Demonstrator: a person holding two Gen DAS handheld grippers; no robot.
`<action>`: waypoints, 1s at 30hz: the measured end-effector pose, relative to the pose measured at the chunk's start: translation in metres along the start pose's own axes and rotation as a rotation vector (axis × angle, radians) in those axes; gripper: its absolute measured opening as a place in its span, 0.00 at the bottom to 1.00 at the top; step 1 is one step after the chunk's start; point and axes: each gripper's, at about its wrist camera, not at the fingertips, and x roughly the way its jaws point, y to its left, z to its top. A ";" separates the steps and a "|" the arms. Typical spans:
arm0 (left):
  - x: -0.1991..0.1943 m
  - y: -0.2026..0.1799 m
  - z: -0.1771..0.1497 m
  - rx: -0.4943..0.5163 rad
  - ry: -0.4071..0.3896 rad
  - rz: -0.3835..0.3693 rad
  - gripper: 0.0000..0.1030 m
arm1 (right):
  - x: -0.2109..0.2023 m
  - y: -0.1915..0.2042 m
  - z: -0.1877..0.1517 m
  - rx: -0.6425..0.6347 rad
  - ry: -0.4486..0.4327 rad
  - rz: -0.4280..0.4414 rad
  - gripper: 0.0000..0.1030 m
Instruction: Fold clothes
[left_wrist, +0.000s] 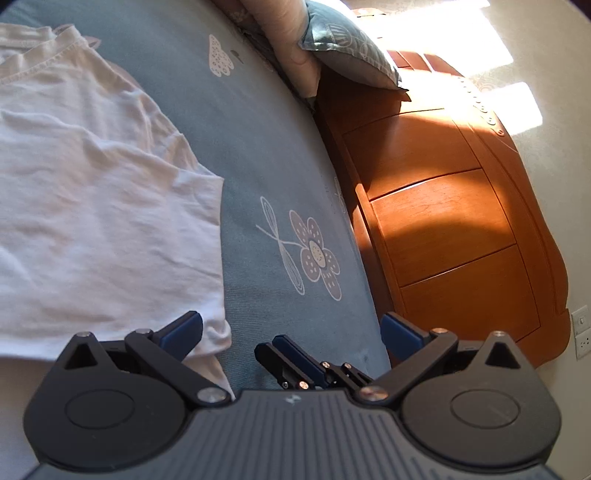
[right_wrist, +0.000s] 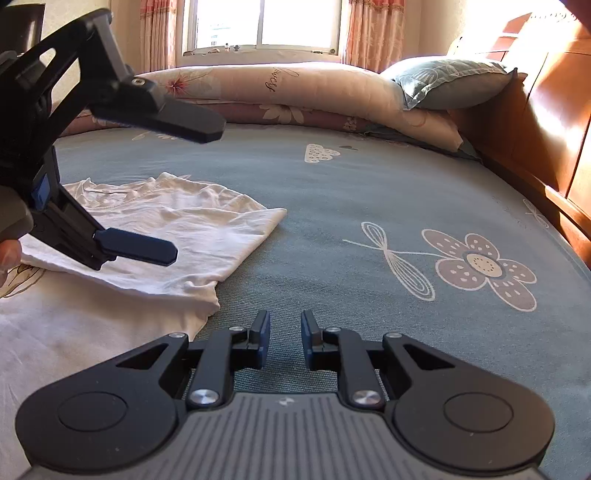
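Observation:
A white T-shirt lies partly folded and wrinkled on the blue-grey flowered bed sheet. My left gripper is wide open, with nothing between its fingers. Its left finger hovers over the shirt's near corner. My right gripper sits low over bare sheet just right of that corner. Its jaws stand a narrow gap apart, and only sheet shows between them. In the left wrist view the right gripper lies between the left gripper's fingers.
A wooden headboard runs along the bed's right edge. A blue pillow rests on a rolled quilt at the far side, below a window. A person's fingertip shows at the left edge.

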 end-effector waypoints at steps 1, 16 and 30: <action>0.009 0.004 0.001 -0.010 0.010 0.005 0.99 | 0.001 0.001 0.000 0.000 0.000 0.004 0.20; 0.000 0.000 0.034 -0.006 0.003 -0.099 0.99 | 0.019 0.007 0.008 0.016 -0.014 0.139 0.20; 0.000 0.033 0.035 -0.046 0.013 -0.174 0.99 | 0.047 -0.026 0.018 0.339 0.033 0.322 0.28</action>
